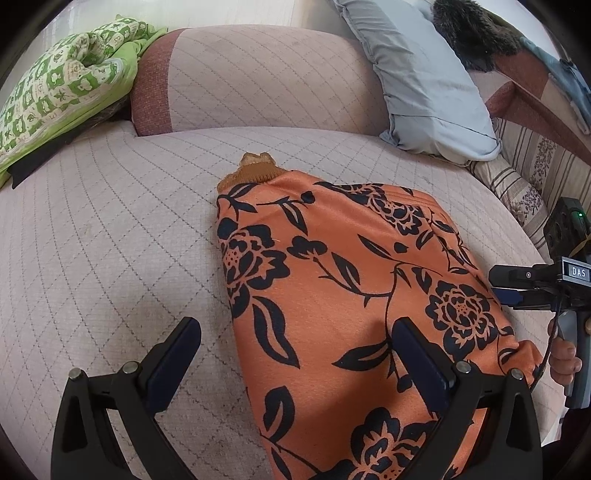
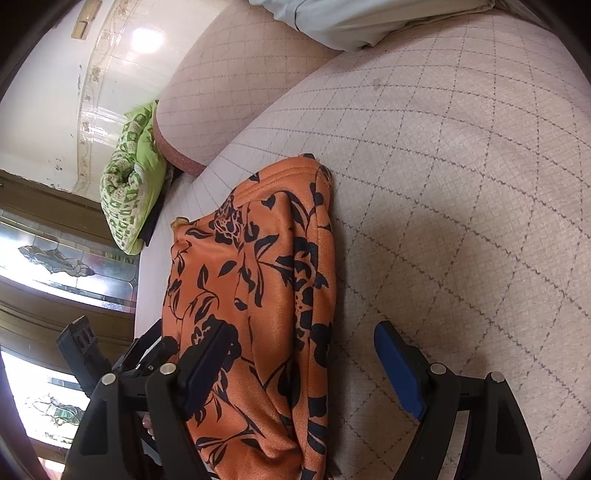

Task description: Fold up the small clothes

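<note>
An orange garment with black flowers (image 1: 332,295) lies folded lengthwise on the quilted sofa seat (image 1: 110,240), its brown knit cuff at the far end. My left gripper (image 1: 295,332) is open above its near left edge, one finger over the seat, the other over the cloth. My right gripper (image 2: 303,343) is open over the garment (image 2: 258,288), its near right edge between the fingers. The right gripper also shows in the left wrist view (image 1: 517,284) at the garment's right side. Neither holds anything.
A green patterned cushion (image 1: 62,96) lies at the far left. A grey-blue pillow (image 1: 424,81) leans at the back right beside a dark furry item (image 1: 472,33). The sofa back (image 1: 258,81) rises behind. A striped cloth (image 1: 517,188) lies at the right edge.
</note>
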Demonstrator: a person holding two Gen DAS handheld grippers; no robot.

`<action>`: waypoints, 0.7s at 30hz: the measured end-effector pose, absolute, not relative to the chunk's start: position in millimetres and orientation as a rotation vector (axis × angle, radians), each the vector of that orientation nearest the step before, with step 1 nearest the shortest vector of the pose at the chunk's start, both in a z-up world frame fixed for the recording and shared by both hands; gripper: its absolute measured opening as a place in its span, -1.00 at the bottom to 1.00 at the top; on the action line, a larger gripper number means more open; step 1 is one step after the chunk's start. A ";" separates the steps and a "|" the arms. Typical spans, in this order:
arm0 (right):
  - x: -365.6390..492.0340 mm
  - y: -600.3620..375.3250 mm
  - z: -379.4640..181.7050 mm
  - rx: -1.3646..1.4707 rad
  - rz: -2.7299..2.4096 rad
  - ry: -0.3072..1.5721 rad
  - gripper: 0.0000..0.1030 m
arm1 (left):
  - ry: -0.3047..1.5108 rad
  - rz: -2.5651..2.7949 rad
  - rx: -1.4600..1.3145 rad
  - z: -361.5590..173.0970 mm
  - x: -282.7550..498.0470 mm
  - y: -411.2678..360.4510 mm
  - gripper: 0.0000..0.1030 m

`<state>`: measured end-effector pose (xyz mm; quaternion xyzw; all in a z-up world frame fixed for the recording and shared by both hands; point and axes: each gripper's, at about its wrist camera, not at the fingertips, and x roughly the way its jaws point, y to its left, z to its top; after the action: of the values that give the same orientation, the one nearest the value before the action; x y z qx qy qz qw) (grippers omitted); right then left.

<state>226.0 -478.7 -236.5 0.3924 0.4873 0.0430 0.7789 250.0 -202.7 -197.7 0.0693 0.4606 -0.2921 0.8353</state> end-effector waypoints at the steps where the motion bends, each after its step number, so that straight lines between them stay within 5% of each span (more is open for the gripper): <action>1: 225.8 -478.7 -236.5 0.848 0.092 1.053 0.60 | 0.974 -0.622 0.147 -197.4 249.5 -202.8 0.99; 21: 224.9 -484.0 -245.0 0.858 0.129 1.057 0.60 | 0.993 -0.648 0.174 -207.1 247.9 -212.5 0.99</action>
<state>224.8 -484.0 -245.0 0.3961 0.4882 0.0594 0.7753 247.9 -212.5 -207.1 0.0818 0.4674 -0.3048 0.8258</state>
